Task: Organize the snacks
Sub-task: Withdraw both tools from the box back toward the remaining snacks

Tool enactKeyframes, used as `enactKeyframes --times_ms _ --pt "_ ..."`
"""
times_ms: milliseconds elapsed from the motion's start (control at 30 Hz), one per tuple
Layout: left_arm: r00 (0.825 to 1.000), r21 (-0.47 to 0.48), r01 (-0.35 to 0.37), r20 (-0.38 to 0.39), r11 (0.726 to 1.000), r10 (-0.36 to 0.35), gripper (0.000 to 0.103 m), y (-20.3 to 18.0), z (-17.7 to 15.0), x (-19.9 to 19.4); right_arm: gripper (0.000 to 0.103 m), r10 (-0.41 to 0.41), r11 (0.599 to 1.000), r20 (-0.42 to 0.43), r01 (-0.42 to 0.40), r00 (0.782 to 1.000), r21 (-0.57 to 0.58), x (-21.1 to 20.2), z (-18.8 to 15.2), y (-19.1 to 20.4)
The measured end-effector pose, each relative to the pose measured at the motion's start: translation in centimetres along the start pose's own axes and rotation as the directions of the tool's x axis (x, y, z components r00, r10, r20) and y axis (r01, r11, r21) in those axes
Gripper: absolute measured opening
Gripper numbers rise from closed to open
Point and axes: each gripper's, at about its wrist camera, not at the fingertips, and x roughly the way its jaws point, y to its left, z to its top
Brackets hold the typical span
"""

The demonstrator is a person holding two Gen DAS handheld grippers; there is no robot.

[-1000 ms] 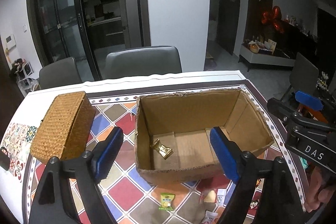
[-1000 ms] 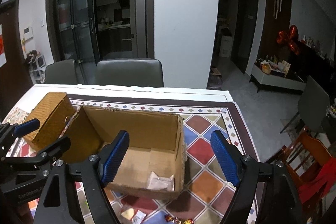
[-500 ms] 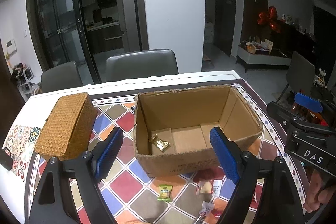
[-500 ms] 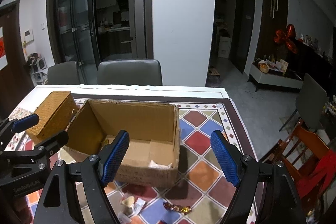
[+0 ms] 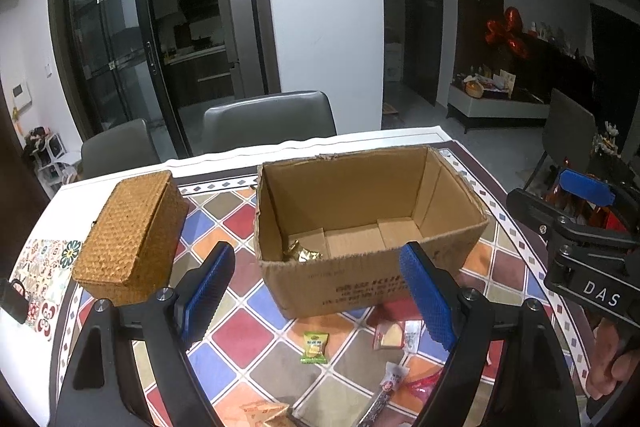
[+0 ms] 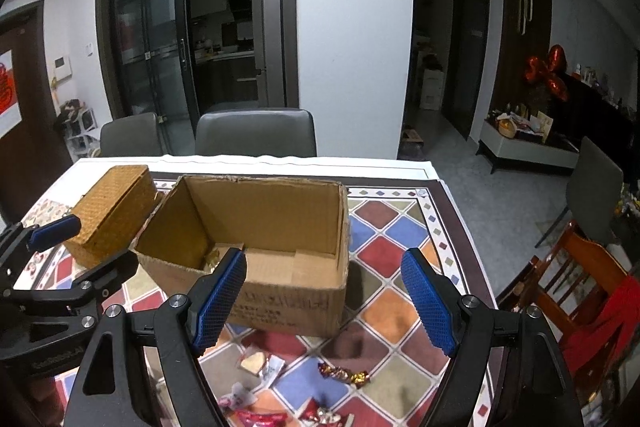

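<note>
Both grippers were empty here. The left gripper (image 5: 316, 291) had its blue-padded jaws spread wide with nothing between them, and the right gripper (image 6: 328, 301) looked the same: wide apart, holding nothing.

The open brown cardboard box (image 5: 368, 223) sat on the colourful diamond-pattern tablecloth (image 5: 240, 331), with a closed woven wicker box (image 5: 132, 231) just beside it on the left. One gold-wrapped candy (image 5: 302, 253) was already lying in the box's near left corner. The rest of the snacks were loose on the cloth in front of the box: a small green-and-yellow packet (image 5: 315, 346), a clear packet with a pale biscuit (image 5: 390, 335), a long dark stick-shaped packet (image 5: 386, 387) and, in the right view, a red-and-gold twist-wrapped candy (image 6: 344, 374).

My read is that the next step was picking one of those loose snacks. I'd go for the green packet or the twist candy first, since each lies apart from the pile. Come down with the pads either side of the short width and pinch the body rather than the crinkly wrapper end. Lift well clear of the box's front wall before dropping it in.

Pose-wise, both grippers hung above the table's near edge, angled down toward the box. A hand (image 5: 608, 359) showed on the right gripper's handle in the left view.
</note>
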Motion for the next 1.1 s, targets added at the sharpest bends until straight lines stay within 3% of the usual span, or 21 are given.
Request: enactKeyframes --times_ms 1100 --pt "0.998 0.038 0.045 -0.045 0.998 -0.044 0.085 -1.4 -6.4 -1.8 0.08 0.029 1.0 -0.073 -0.029 0.997 -0.005 -1.5 -5.6 0.7"
